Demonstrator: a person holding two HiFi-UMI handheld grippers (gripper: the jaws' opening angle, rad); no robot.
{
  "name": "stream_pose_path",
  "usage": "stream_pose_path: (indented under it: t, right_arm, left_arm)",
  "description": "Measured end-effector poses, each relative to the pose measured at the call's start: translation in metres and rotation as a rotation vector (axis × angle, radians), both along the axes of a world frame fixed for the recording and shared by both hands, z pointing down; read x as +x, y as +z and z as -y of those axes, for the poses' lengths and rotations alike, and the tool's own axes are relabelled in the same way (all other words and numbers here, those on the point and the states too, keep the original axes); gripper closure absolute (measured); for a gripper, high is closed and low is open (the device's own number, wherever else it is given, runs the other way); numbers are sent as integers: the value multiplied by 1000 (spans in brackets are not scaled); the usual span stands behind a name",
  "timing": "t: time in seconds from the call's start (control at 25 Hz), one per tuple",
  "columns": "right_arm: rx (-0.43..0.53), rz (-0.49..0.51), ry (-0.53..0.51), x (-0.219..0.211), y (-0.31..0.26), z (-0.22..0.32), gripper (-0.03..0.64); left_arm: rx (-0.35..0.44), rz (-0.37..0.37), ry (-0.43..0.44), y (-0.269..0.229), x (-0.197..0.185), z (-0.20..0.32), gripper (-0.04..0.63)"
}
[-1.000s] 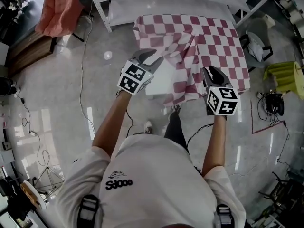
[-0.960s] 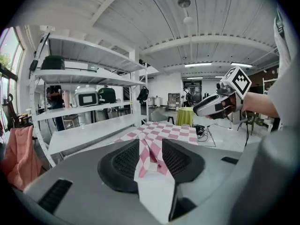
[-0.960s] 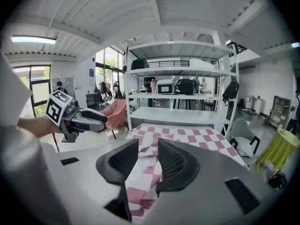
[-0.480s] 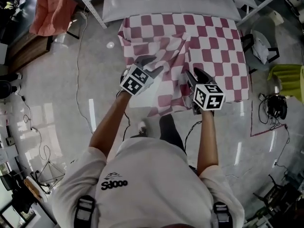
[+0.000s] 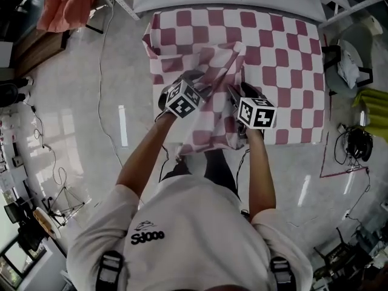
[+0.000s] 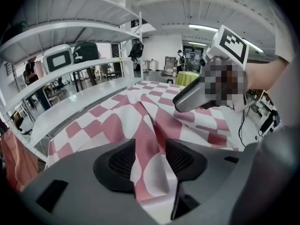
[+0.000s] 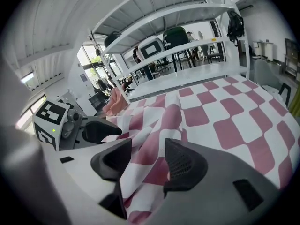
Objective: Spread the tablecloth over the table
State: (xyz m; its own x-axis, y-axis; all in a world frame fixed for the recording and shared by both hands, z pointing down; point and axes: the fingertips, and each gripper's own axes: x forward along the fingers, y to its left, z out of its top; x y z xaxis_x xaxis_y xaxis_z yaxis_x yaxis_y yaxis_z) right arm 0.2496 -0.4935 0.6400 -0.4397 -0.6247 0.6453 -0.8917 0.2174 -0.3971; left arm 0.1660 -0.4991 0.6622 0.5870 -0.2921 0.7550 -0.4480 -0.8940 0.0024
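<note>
At twelve o'clock from the person, in the head view, the red-and-white checked tablecloth [image 5: 273, 47] lies over the table, which is hidden under it. Its three o'clock half is flat, with the far and right edges straight. The half toward nine o'clock is rumpled: a raised fold runs from the middle of the cloth back to the near edge at six o'clock, where a flap hangs over the side in front of the person's legs, and the corner at ten o'clock is turned up.

The left gripper [image 5: 203, 83] and the right gripper [image 5: 235, 94] sit close together on that fold, left at nine o'clock of right, both pointing away and downward. In the left gripper view the left gripper [image 6: 150, 156] has its jaws spread, having just been opening, and a pleat of the cloth runs loosely between the ribbed pads [image 6: 123, 161]. In the right gripper view the right gripper [image 7: 149, 161] has also just been opening; its jaws stand apart with a bunched strip of the cloth lying between them, unclamped.

Beyond the table at twelve o'clock stands a white shelving rack [image 7: 178, 46]. An orange garment [image 5: 66, 5] hangs at ten o'clock, a yellow-green object [image 5: 376, 102] shows at three o'clock, and black cables [image 5: 357, 141] lie on the glossy floor [image 5: 73, 120] at four o'clock
</note>
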Motion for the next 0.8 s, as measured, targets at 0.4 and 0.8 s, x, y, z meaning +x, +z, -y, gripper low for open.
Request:
stream_pose_path:
  t: [0.4,0.8]
  right_arm:
    - [-107,15,-63,-12,47,11,429]
    - [-48,13,-100,-21,24,0,592]
  left_arm:
    - [-53,77,-64,37,-10,12,456]
    - [-42,-30,-113,7,-26,2,563]
